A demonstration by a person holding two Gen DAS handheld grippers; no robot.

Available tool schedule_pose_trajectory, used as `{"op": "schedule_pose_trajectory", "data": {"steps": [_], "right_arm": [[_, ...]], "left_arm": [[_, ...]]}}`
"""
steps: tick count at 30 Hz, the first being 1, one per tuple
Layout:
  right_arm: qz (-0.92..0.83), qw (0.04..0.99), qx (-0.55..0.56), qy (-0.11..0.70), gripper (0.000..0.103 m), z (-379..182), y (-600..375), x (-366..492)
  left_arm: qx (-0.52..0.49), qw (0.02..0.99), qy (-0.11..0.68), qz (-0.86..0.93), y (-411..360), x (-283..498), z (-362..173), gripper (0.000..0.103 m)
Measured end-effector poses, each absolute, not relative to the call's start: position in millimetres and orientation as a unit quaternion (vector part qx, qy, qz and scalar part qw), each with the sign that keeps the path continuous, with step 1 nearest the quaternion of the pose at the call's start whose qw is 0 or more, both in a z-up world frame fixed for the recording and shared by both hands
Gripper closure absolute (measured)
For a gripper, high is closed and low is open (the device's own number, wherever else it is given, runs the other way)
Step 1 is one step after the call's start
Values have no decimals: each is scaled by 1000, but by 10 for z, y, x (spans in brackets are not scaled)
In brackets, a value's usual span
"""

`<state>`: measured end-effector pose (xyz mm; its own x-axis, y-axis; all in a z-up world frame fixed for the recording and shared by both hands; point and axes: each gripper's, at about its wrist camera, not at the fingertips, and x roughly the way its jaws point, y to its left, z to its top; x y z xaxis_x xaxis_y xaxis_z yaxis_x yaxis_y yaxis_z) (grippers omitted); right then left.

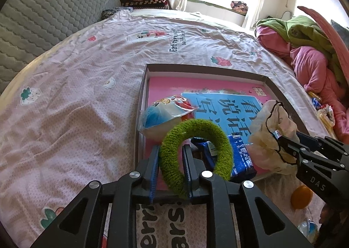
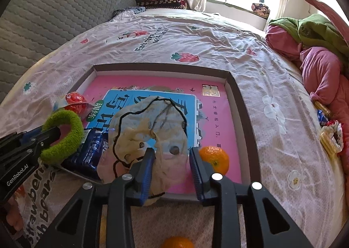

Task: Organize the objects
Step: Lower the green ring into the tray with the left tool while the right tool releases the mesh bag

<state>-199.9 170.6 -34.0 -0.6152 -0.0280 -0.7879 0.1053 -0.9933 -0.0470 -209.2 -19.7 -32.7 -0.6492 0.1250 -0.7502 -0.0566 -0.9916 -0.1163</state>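
Note:
My left gripper [image 1: 171, 156] is shut on a fuzzy green ring [image 1: 196, 125], whose left side fills the gap between both pads; it stands upright over the near left corner of the shallow brown box tray [image 1: 144, 86]. In the right wrist view the ring [image 2: 65, 136] shows at the left, above a blue packet [image 2: 89, 152]. My right gripper [image 2: 172, 160] is open. A crumpled cream plastic bag [image 2: 150, 121] with a black drawstring lies between the jaws, against the left pad and clear of the right one. An orange [image 2: 214, 158] sits in the tray beside the right finger.
A pink-and-blue book [image 2: 216, 121] lines the tray floor. A sealed snack cup [image 1: 165, 115] lies at the tray's left side. Another orange [image 1: 301, 196] rests on the strawberry-print bedsheet [image 1: 76, 117] near me. Pink and green clothes [image 1: 309, 51] and small snacks [image 1: 325, 115] lie to the right.

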Motion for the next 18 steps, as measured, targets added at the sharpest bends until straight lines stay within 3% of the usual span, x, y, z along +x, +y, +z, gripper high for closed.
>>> {"op": "schedule_pose_trajectory", "data": {"steps": [4,6,11,13,15,18], "right_arm": [[-901,37,431,37,68,-281,1726,-1950],[-903,38,426,34,67,-246,1732,-1929],[-908,42,415,29,61,-146,1731,-1887],[-910,42,411,26,61,-111,1732,-1876],[-911,45,409,21,61,-78,1737,-1862],[-913,47,405,15,60,-42,1746,-1838]], "left_arm": [[-414,53,-48,907,-223,-2063,-289,76],[-411,54,-53,908,-234,-2054,-259,65],[-404,56,-61,911,-250,-2043,-193,64],[-402,58,-67,911,-255,-2045,-164,59],[-396,59,-69,914,-261,-2036,-116,49],[-390,61,-71,916,-258,-2015,-62,47]]}}
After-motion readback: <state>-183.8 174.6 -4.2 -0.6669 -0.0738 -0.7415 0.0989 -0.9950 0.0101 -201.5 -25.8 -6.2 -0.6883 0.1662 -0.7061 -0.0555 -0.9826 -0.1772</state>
